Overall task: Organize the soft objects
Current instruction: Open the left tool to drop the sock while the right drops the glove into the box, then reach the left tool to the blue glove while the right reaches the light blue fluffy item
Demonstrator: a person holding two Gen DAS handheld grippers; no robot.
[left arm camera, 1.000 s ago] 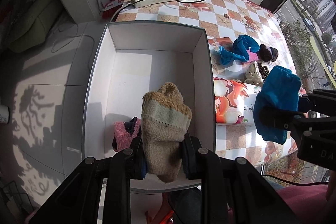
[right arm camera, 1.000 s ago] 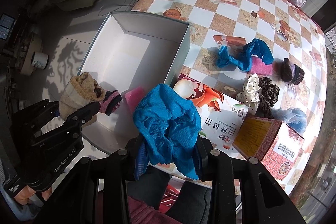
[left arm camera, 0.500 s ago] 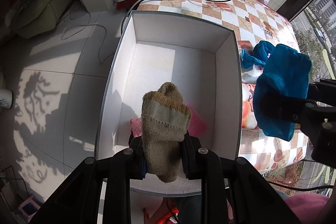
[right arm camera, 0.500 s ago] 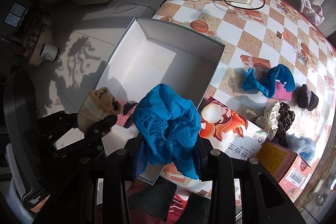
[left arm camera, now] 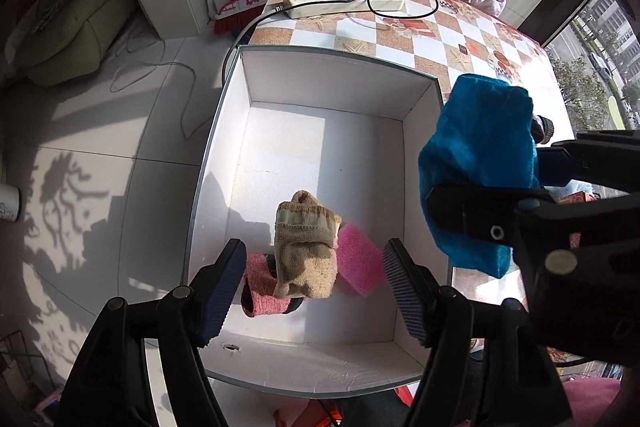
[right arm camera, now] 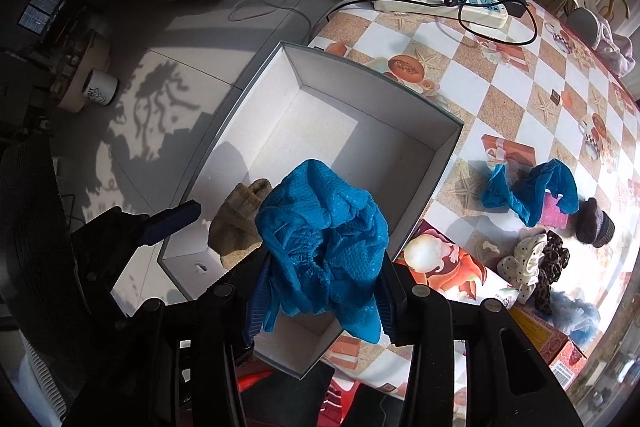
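Note:
My left gripper (left arm camera: 314, 267) hangs over the near end of the white box (left arm camera: 320, 53), its jaws opening wide. A beige knitted sock (left arm camera: 306, 255) is between the pads, touching neither; it rests on a red-pink sock (left arm camera: 262, 287) and a pink sponge (left arm camera: 358, 259) inside the box. My right gripper (right arm camera: 322, 287) grips a crumpled blue cloth (right arm camera: 324, 239) above the box's near right corner. Its jaws are opening, but the pads still press the cloth. The left wrist view shows the blue cloth (left arm camera: 480, 155) at the box's right wall.
The box overhangs the left edge of a checkered table (right arm camera: 500, 75). On the table lie a power strip with cables (right arm camera: 440, 3), a blue stocking (right arm camera: 528, 191), scrunchies (right arm camera: 524, 263), a dark hat (right arm camera: 596, 223) and a printed carton (right arm camera: 452, 267). A mug (right arm camera: 100, 89) stands on the floor.
The left jaws have spread apart and let go of the beige sock, which dropped onto the pink things in the box. The right gripper has carried the blue cloth leftward over the box.

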